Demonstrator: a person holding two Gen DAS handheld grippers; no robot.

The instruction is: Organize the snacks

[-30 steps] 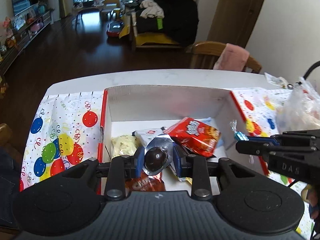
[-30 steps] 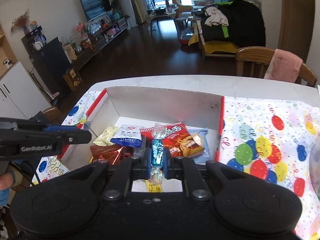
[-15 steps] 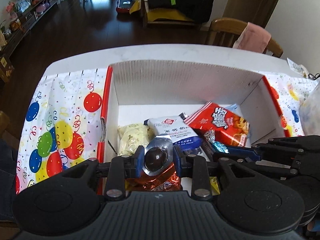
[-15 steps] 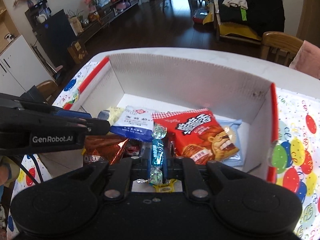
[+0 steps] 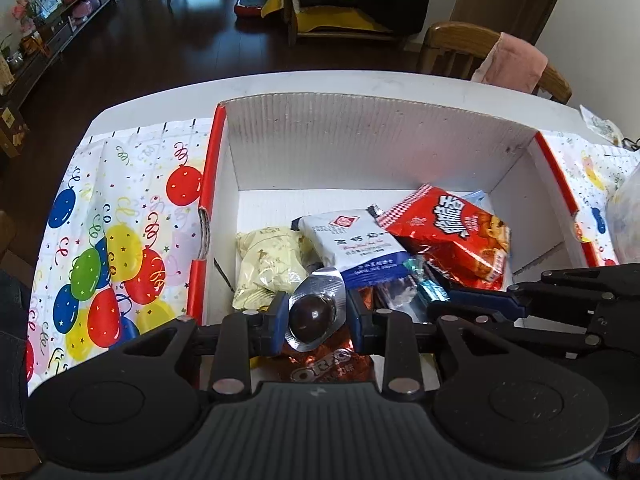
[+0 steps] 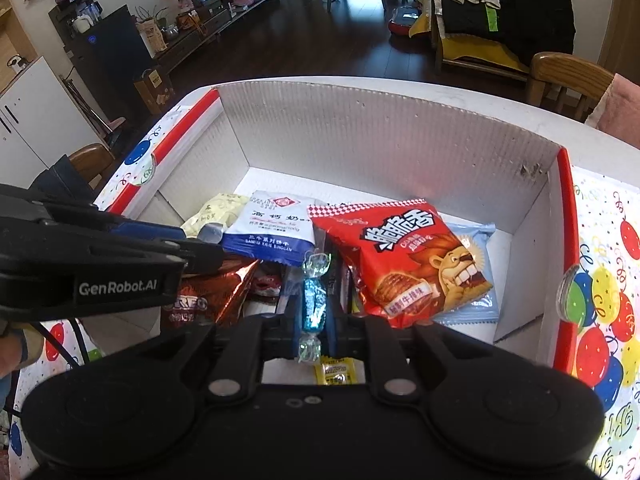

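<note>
Both claws lower over box (image 5: 372, 140), balloon cloth (image 5: 120, 220), dark floor (image 5: 160, 40)

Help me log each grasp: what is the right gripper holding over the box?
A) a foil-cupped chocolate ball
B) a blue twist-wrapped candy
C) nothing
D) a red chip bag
B: in the right wrist view, the right gripper is shut on the blue twist-wrapped candy above the box; the chocolate ball sits in the left gripper instead, and the red chip bag lies in the box.
</note>
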